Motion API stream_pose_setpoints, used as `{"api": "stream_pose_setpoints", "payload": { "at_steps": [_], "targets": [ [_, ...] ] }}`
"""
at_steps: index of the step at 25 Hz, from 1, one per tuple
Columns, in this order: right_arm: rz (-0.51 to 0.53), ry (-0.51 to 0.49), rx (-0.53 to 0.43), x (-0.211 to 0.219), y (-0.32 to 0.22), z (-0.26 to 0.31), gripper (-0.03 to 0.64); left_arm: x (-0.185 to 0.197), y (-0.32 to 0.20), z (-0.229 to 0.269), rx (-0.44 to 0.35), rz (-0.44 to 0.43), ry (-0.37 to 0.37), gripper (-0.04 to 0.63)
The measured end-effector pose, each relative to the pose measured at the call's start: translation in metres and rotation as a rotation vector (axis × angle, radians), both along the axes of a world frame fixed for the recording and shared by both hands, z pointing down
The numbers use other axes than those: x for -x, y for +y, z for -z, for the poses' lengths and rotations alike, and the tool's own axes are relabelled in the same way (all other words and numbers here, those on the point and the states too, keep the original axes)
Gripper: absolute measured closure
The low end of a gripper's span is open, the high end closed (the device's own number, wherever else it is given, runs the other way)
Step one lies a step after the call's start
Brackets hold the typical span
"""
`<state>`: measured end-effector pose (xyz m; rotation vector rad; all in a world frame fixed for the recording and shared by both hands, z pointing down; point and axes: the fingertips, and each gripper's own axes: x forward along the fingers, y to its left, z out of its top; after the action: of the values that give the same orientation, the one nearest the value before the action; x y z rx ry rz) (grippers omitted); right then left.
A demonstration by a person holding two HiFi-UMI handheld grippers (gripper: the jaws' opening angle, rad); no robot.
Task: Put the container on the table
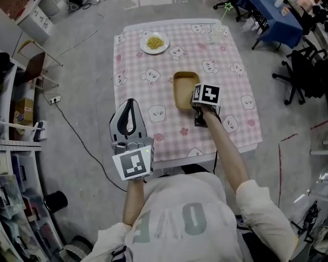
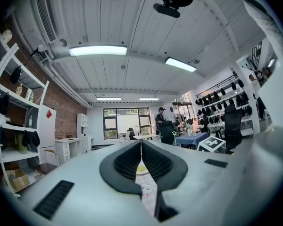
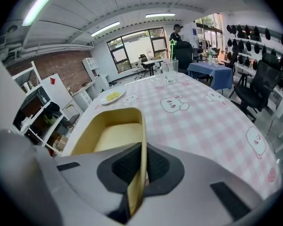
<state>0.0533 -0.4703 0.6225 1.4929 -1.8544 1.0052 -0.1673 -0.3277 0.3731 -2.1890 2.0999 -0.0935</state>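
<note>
1. Tan plastic container [image 1: 183, 89], a long open box with nothing inside, near the middle of the table and a bit toward the near side. Down at the cloth, but cannot tell if the bottom touches it.
2. Right-hand wall of the box pinched by the right gripper [image 3: 142, 149]. Jaws very narrow, one dark pad pressed on each side of the thin wall, tongs tipped downward.
3. Pink and white checked cloth with bunny pictures [image 1: 229, 75] under the box, spread over the whole table top.
4. Left gripper [image 1: 130, 107] well apart from the box, out over the near left edge of the cloth and pointing flat. Jaws closed together at the tips, with nothing held between them.
5. Small white plate with yellow food [image 1: 154, 42] at the far side of the cloth, well away from the box.
6. Clear drinking glass [image 3: 169, 70] near the far right corner of the cloth, with a green star on a stick [image 3: 170, 43] just behind it.
7. Grey floor all around, a blue-covered table [image 1: 268, 12] and black chairs off to the far right.
</note>
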Motion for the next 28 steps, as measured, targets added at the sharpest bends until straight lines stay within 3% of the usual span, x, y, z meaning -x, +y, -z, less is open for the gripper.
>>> {"api": "stream_pose_setpoints", "payload": {
  "at_steps": [8, 16, 17, 19, 28],
  "targets": [
    [0.015, 0.034, 0.029, 0.001, 0.008, -0.017, 0.584, -0.001, 0.000, 0.000, -0.005, 0.000, 0.009, 0.568],
    [0.007, -0.048, 0.038, 0.007, 0.012, -0.022, 0.578, 0.000, 0.004, -0.002, 0.000, 0.006, 0.014, 0.568],
    [0.006, -0.065, 0.039, 0.008, 0.012, -0.021, 0.566, 0.000, 0.004, -0.002, 0.006, 0.005, 0.008, 0.568],
    [0.007, -0.085, 0.038, 0.009, 0.011, -0.019, 0.460, -0.001, 0.004, -0.003, 0.008, 0.005, 0.005, 0.568],
    [-0.008, -0.087, -0.021, 0.000, 0.000, 0.006, 0.460, -0.007, 0.003, 0.003, -0.009, -0.008, 0.016, 0.568]
  ]
}}
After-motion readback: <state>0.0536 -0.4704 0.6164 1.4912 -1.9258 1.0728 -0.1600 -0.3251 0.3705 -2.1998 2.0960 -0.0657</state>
